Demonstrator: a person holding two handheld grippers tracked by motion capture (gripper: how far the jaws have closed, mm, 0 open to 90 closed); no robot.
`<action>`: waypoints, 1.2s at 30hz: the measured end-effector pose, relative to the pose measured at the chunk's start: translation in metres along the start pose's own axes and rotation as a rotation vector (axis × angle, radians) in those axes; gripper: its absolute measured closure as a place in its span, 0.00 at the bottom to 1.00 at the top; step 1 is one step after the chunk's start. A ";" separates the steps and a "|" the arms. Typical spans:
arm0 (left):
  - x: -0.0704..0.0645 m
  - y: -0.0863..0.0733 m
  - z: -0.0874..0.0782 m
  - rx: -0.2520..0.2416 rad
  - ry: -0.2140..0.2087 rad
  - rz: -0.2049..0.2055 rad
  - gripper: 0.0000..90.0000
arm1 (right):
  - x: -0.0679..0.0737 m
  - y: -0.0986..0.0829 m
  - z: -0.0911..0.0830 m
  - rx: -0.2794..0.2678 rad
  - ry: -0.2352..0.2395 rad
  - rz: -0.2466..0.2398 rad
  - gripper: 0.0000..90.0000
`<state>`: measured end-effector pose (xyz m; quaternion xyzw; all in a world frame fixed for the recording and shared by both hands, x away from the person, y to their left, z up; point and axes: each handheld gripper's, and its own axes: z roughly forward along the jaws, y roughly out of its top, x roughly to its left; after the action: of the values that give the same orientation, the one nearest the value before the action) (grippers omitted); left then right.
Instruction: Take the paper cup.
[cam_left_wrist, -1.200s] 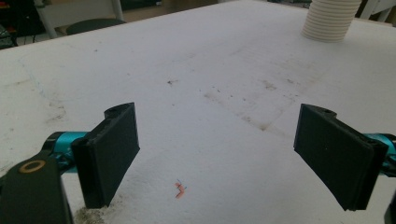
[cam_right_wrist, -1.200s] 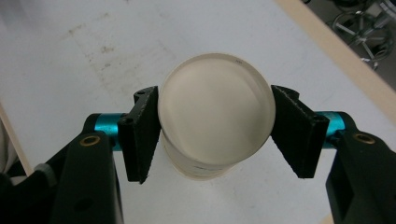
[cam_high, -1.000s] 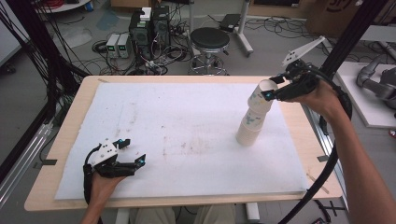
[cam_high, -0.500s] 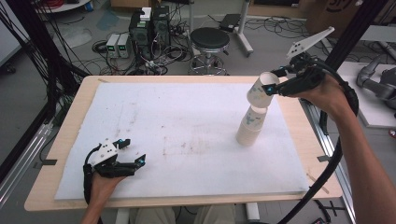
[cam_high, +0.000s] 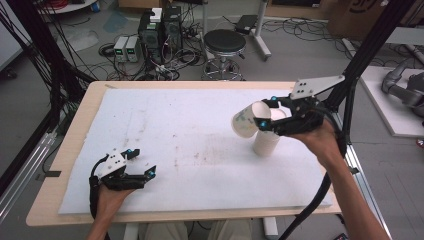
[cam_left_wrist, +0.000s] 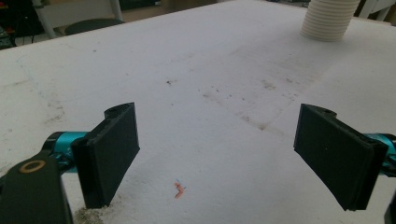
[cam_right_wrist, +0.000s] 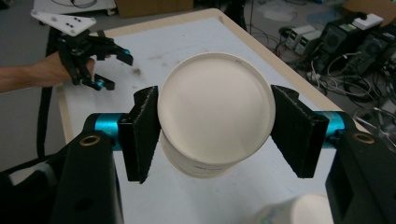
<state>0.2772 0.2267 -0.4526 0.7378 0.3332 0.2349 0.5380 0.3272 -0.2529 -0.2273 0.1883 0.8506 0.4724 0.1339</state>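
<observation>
A single white paper cup (cam_high: 244, 120) is held on its side above the mat, and my right gripper (cam_high: 267, 113) is shut on it. In the right gripper view the cup's round base (cam_right_wrist: 215, 115) faces the camera, with a black jaw pressed on each side of my right gripper (cam_right_wrist: 215, 133). Just below and to the right stands the stack of paper cups (cam_high: 265, 143), whose rim (cam_right_wrist: 303, 210) is at the bottom right and whose ribbed base (cam_left_wrist: 329, 18) is at the far right. My left gripper (cam_high: 141, 162) rests open on the mat near the front left, with nothing between its jaws (cam_left_wrist: 217, 154).
A white foam mat (cam_high: 185, 135) covers the wooden table (cam_high: 75, 130). A stool (cam_high: 225, 43), computers and cables sit on the floor behind the table. A black frame post (cam_high: 367, 55) rises close to the right arm.
My right gripper has pulled the top cup off the stack, tipped it sideways and carried it left and down. The stack stands shorter. The left gripper has not moved.
</observation>
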 end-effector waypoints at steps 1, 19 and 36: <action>0.000 0.000 0.000 0.000 0.000 0.001 0.15 | 0.000 0.000 0.000 0.000 0.000 0.000 0.42; 0.000 0.000 0.000 -0.004 -0.008 0.006 0.15 | 0.045 -0.079 0.071 -0.211 0.119 0.045 0.41; 0.001 0.000 0.000 0.002 -0.013 0.001 0.15 | 0.054 -0.093 0.100 -0.259 0.186 0.014 0.41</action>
<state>0.2776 0.2274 -0.4527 0.7398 0.3296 0.2302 0.5395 0.3013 -0.1982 -0.3612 0.1307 0.7899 0.5945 0.0743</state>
